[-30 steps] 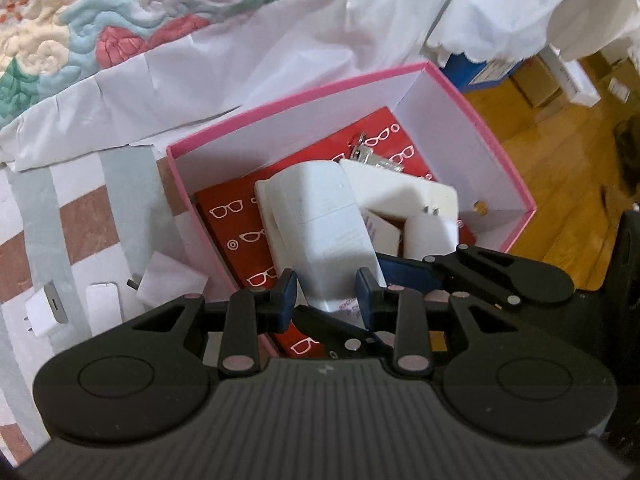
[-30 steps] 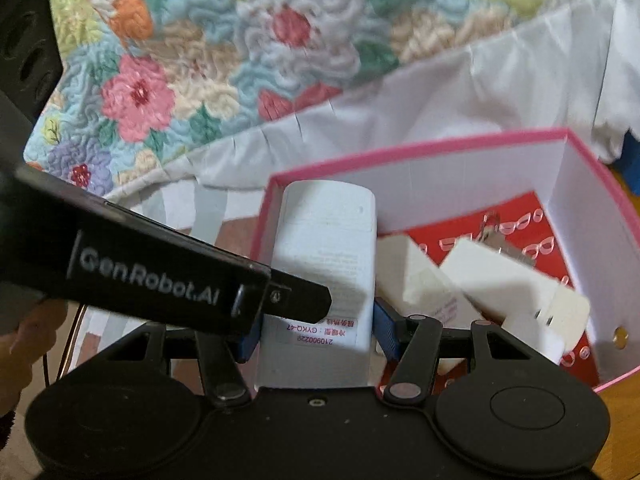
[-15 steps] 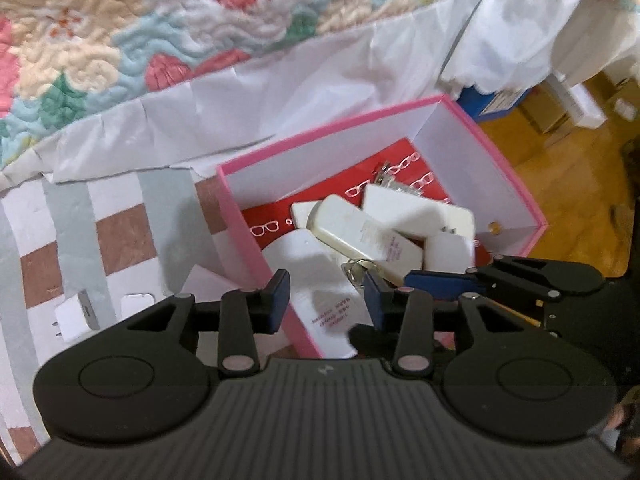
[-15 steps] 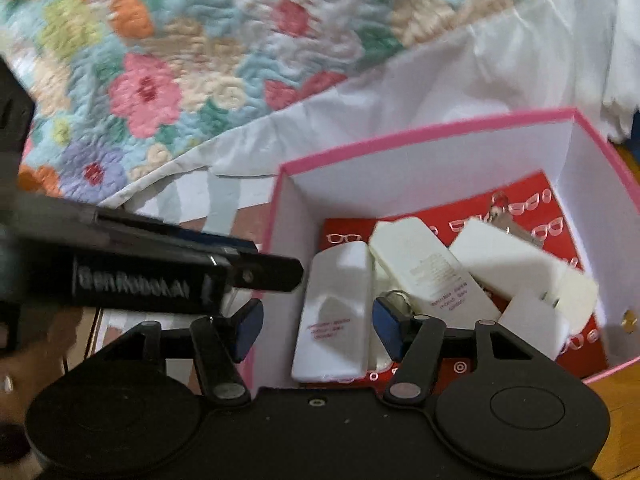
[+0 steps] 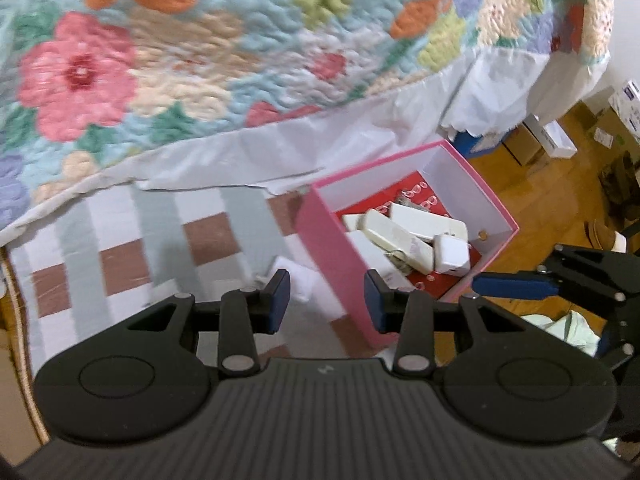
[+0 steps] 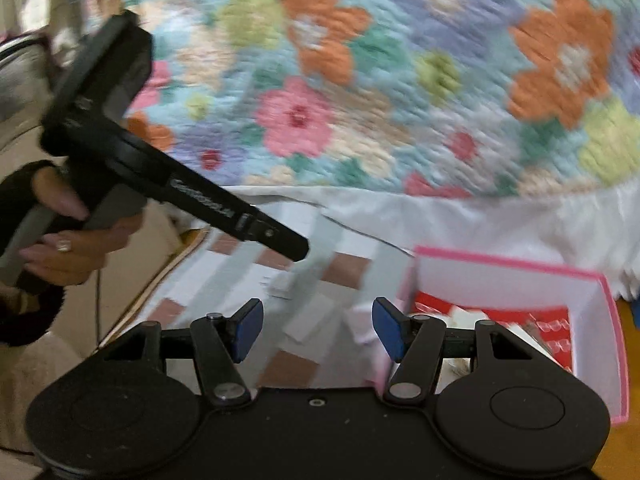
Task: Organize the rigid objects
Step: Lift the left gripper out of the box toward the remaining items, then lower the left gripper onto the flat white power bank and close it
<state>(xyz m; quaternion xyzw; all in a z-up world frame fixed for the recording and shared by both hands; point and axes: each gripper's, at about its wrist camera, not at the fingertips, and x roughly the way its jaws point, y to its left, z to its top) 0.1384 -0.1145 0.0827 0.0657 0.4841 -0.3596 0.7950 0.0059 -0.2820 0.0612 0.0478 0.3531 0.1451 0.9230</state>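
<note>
The left claw (image 5: pixel 325 300) stands open, its blue pads well apart with nothing between them. Ahead of it and to its right sits the pink box (image 5: pixel 340 256), white inside with a red glasses-print lining; the box's near pink wall runs between the two fingertips in the left wrist view, though it lies beyond them, not in their grip. Inside the box several white chargers (image 5: pixel 404 236) lie piled together, a long flat one across the top and a small square adapter (image 5: pixel 452 254) at the right end of the pile. Just ahead of the left fingertip, outside the box, a small white plug (image 5: pixel 296 280) lies on the checked cloth (image 5: pixel 168 240) of brown, grey and white squares.

The right claw (image 6: pixel 318 330) is open too and empty. The same pink box (image 6: pixel 520 268) is ahead of it to the right, its left corner just beyond the right fingertip. Blurred white pieces (image 6: pixel 280 284) lie on the checked cloth ahead between the fingers; what they are cannot be told. Up to the left, the left claw's black body shows in the right wrist view, held by a hand (image 6: pixel 76 240) wearing a ring. A floral quilt (image 6: pixel 360 80) fills the far background, with a white sheet (image 5: pixel 360 136) hanging below its edge behind the box.
</note>
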